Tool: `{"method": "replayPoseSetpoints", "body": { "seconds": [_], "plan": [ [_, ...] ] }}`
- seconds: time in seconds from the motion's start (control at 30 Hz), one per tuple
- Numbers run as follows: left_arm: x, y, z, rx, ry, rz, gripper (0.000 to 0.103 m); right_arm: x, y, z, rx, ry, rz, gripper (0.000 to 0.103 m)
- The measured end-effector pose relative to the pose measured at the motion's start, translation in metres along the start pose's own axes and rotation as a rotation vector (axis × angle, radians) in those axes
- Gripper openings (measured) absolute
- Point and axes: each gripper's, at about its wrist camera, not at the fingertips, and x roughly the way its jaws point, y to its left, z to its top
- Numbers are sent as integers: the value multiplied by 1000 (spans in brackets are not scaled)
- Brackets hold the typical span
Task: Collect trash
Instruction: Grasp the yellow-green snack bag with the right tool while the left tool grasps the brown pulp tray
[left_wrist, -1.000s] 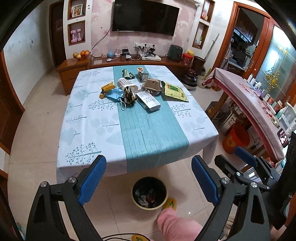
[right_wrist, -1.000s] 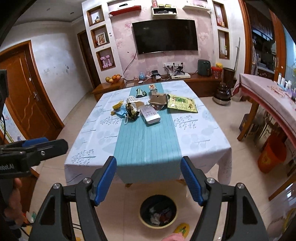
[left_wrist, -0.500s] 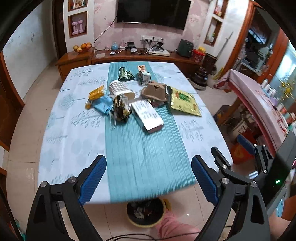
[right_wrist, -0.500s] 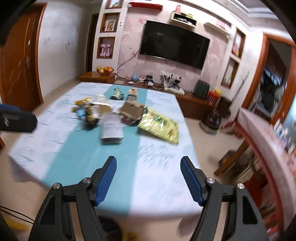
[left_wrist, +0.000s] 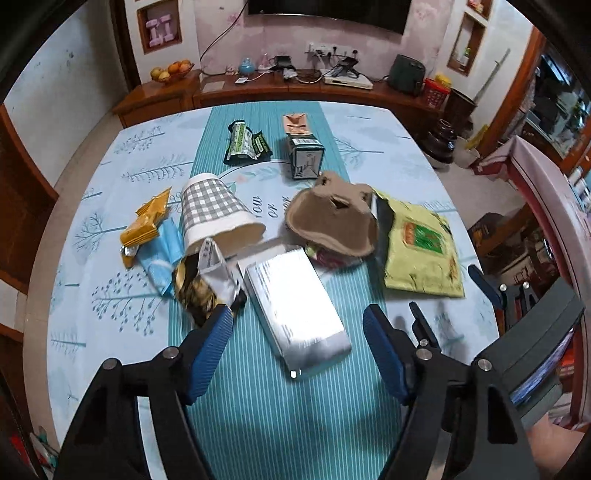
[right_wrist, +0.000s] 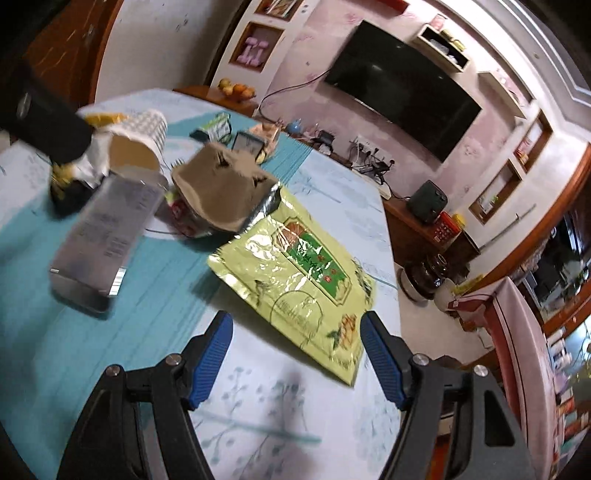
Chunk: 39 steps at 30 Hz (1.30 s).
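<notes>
- The left gripper (left_wrist: 297, 319) fills the bottom of the left wrist view, its blue-padded jaws closing with a gap between them; the near end of a silver foil packet (left_wrist: 295, 308) lies between the fingertips, and no pad presses on it.
- Just upper left of that packet, a checked paper cup (left_wrist: 216, 212) lies on its side, with a dark crumpled wrapper (left_wrist: 195, 295) under the left fingertip.
- Above the packet, at frame centre, sits a brown cardboard cup tray (left_wrist: 334, 218), upside down.
- The right gripper (right_wrist: 297, 328) stands at the bottom of the right wrist view, jaws wide apart and holding nothing.
- A yellow-green snack bag (right_wrist: 299, 273) lies flat on the tablecloth (right_wrist: 258, 402), its near edge between the fingertips, extending up to frame centre.
- At the left edge of that view, the silver packet (right_wrist: 107, 236) lies well apart from the right gripper.
</notes>
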Motion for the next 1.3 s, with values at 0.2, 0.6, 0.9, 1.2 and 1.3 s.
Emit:
{"method": "replayPoseSetpoints", "body": {
  "seconds": [0.2,0.6,0.9,1.2,1.3],
  "plan": [
    [14,11,16,-67,29,-26,72,22,10,4,-75,-19,-10,72],
    [18,-10,43,-54,45,-42,72,42,0,17,-113,-71,-50,16],
    [36,-32,75,-22,72,-55,73,33,-57,39,49,-119,109,0],
    [93,-53,110,59,178,-8,76,39,-115,61,348,-63,358,0],
    [114,-60,116,103,225,24,76,41,-117,63,363,-62,368,0]
  ]
}}
